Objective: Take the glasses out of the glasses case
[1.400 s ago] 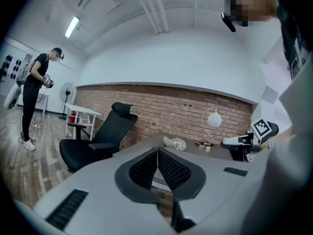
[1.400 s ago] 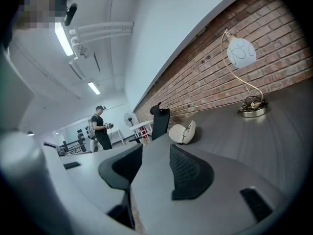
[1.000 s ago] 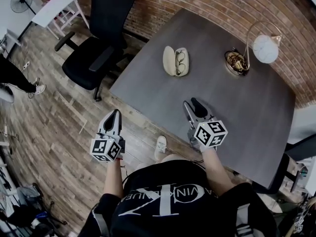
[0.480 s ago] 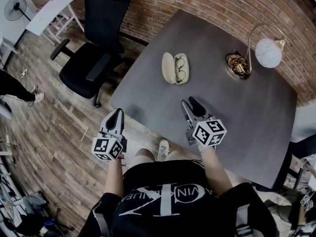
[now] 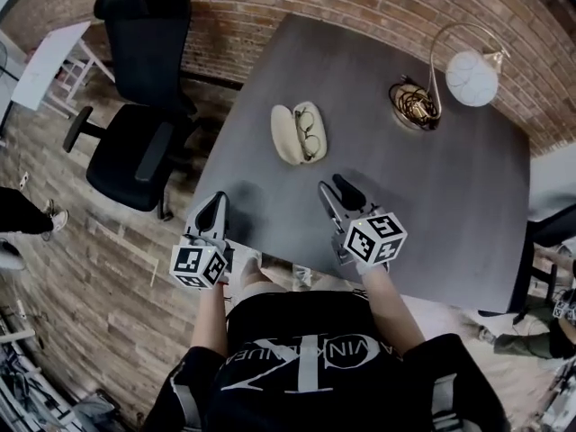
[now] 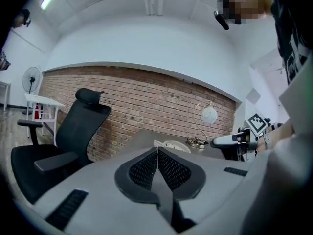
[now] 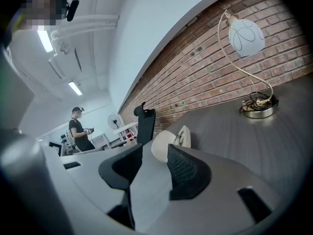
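Note:
An open cream glasses case [image 5: 295, 133] lies on the dark grey table [image 5: 450, 187], with the glasses [image 5: 309, 133] resting in its right half. My right gripper [image 5: 334, 188] hovers over the table just short of the case, open and holding nothing. In the right gripper view the case [image 7: 164, 145] and the glasses [image 7: 182, 136] show just beyond the parted jaws [image 7: 155, 150]. My left gripper [image 5: 216, 202] is shut and empty at the table's near left edge. In the left gripper view the case [image 6: 172, 145] lies past the closed jaws [image 6: 157, 151].
A gooseneck lamp [image 5: 470, 76] with a white globe stands at the table's far right, above a base with coiled cables [image 5: 412, 104]. A black office chair [image 5: 135, 115] sits left of the table. A brick wall [image 5: 360, 7] runs behind. A person [image 7: 78, 131] stands far off.
Both grippers have come forward toward the case. The left one now reaches the table's edge, and the case sits closer to the right gripper.

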A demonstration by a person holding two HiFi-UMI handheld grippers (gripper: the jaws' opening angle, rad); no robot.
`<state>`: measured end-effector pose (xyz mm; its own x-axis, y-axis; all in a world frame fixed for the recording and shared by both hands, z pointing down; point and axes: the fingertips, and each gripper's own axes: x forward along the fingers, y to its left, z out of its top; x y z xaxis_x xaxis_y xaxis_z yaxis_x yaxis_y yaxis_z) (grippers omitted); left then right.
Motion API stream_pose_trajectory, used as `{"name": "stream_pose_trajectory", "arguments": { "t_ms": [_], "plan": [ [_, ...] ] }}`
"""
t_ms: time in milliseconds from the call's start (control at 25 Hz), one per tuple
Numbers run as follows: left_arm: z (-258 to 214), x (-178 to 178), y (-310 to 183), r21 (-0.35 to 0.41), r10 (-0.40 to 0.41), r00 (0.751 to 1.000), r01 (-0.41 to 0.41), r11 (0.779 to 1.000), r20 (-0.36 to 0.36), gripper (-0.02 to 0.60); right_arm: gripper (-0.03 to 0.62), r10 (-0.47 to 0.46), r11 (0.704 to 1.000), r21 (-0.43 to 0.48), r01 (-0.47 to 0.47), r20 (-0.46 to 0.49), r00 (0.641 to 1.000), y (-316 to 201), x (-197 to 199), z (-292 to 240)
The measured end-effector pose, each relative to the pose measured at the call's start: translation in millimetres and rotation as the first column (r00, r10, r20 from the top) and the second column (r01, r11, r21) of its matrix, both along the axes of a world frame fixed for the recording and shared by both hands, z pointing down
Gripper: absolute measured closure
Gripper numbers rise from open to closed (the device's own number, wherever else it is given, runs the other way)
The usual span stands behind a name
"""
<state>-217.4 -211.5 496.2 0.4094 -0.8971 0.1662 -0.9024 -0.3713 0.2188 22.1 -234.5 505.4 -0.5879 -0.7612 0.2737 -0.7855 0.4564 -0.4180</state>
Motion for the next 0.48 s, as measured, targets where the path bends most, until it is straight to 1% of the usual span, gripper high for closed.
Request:
{"name": "stream_pose_trajectory", "arguments": {
  "t_ms": [160, 280, 480],
  "plan": [
    [-4, 1, -39, -0.002, 0.083, 0.997, -0.083, 0.997, -0.001, 0.56, 0.428, 0.045, 0.999, -0.024, -0.045, -0.007, 0.999, -16, -9, -1],
    [-2, 2, -64, -0.011, 0.142, 0.99, -0.142, 0.99, 0.006, 0.561, 0.43, 0.068, 0.997, -0.038, -0.069, -0.01, 0.998, -33, -19, -2],
    [-2, 2, -98, -0.014, 0.207, 0.978, -0.207, 0.978, 0.015, 0.561, 0.43, 0.086, 0.995, -0.053, -0.087, -0.015, 0.996, -61, -38, -2]
  ]
}}
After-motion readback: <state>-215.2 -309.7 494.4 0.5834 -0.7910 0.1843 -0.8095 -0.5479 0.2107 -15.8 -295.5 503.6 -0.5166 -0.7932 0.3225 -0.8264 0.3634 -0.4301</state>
